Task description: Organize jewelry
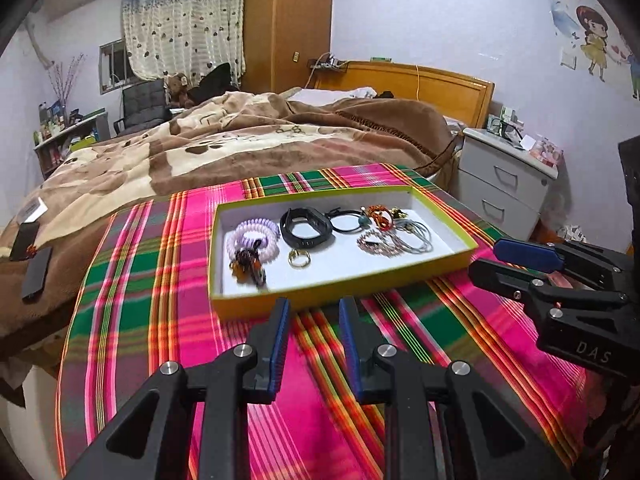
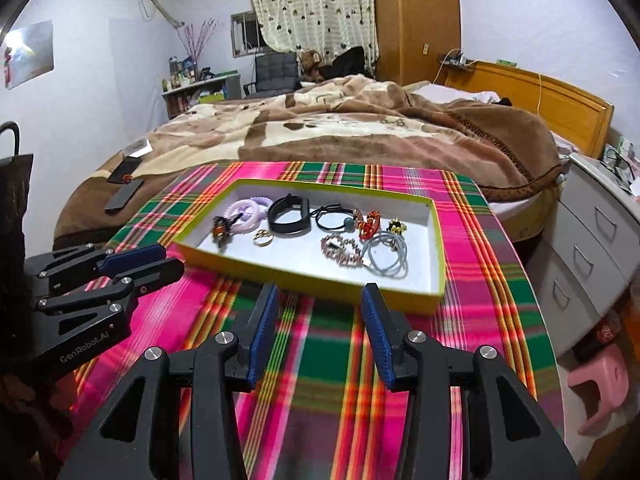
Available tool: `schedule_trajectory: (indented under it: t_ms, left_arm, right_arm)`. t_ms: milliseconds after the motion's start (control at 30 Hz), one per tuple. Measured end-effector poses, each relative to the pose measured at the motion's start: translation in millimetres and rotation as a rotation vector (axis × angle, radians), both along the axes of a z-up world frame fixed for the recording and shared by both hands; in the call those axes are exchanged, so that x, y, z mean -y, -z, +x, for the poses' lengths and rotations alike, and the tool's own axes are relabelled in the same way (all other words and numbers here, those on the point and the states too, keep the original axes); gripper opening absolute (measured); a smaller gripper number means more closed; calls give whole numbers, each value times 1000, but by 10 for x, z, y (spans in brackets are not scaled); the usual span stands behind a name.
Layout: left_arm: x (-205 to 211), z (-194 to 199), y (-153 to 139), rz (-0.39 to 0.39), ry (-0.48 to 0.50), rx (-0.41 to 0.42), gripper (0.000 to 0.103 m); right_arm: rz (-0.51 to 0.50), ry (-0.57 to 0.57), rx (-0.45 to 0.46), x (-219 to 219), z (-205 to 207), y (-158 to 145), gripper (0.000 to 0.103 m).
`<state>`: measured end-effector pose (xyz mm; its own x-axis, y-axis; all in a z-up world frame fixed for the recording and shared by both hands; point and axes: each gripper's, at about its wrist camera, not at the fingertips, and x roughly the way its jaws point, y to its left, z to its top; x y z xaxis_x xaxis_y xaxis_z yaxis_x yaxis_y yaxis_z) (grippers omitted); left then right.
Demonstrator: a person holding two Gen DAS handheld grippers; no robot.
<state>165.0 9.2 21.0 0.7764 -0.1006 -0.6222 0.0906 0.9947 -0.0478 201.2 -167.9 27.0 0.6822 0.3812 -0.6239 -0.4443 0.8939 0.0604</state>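
A shallow yellow-green box (image 1: 320,294) (image 2: 304,280) with a white floor sits on a plaid cloth. In it lie lilac coil hair ties (image 1: 252,240) (image 2: 246,210), a black band (image 1: 306,226) (image 2: 289,214), a gold ring (image 1: 299,258) (image 2: 263,237), a black hair tie (image 1: 347,220) (image 2: 334,216), an orange clip (image 1: 380,214) (image 2: 369,224), a beaded bracelet (image 1: 376,242) (image 2: 342,252) and grey hair ties (image 1: 414,236) (image 2: 386,256). My left gripper (image 1: 314,308) (image 2: 164,258) is open and empty just short of the box's near wall. My right gripper (image 2: 320,294) (image 1: 486,258) is open and empty, near the box's right end.
The plaid cloth (image 1: 168,280) (image 2: 328,360) covers a small table beside a bed with a brown blanket (image 1: 240,136). A white drawer unit (image 1: 504,184) (image 2: 592,240) stands to the right. A pink stool (image 2: 596,392) sits low at the right.
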Motion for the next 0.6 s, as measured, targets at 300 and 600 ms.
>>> schedule_trajectory:
  t_ms: [300,600]
  left_arm:
    - [93,-606,-41,-3,-32,51,25]
    - [164,-1038,-9,1,-56,73,25]
  right_arm:
    - [51,30,21,144,-559,30,45]
    - [62,55,30,268,-988,106,46]
